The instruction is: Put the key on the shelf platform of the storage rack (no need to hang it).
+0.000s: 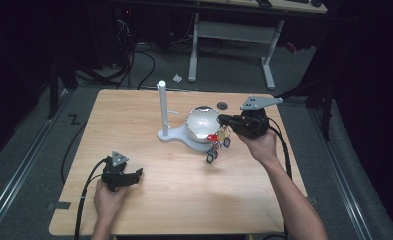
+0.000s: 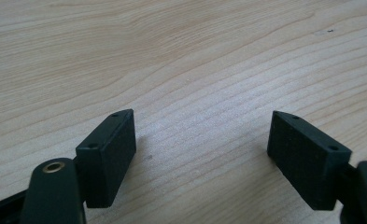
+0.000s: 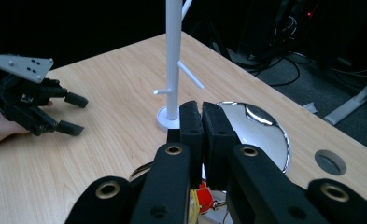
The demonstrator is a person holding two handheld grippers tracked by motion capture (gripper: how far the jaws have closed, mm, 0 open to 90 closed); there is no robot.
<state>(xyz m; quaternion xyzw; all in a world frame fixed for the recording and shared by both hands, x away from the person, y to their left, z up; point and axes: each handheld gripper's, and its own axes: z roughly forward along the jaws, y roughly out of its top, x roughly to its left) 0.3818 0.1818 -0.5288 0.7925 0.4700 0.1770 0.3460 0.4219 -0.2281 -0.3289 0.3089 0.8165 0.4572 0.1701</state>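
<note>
Dark floor and cables lie beyond my wooden table (image 1: pixel 149 200). My right gripper (image 1: pixel 223 120) sits at the right, far side, jaws pressed together; a keyring (image 1: pixel 218 144) with a red tag and small dark charms hangs below them, though I cannot tell whether its ring is actually pinched. It dangles just near of one shiny dome (image 1: pixel 202 123) on a white stand (image 1: pixel 162 107), which carries one upright post with short pegs. My left gripper (image 1: pixel 138 175) rests at the near left, well apart from the keyring, jaws spread wide over bare wood. I count one keyring, one stand, two grippers.
</note>
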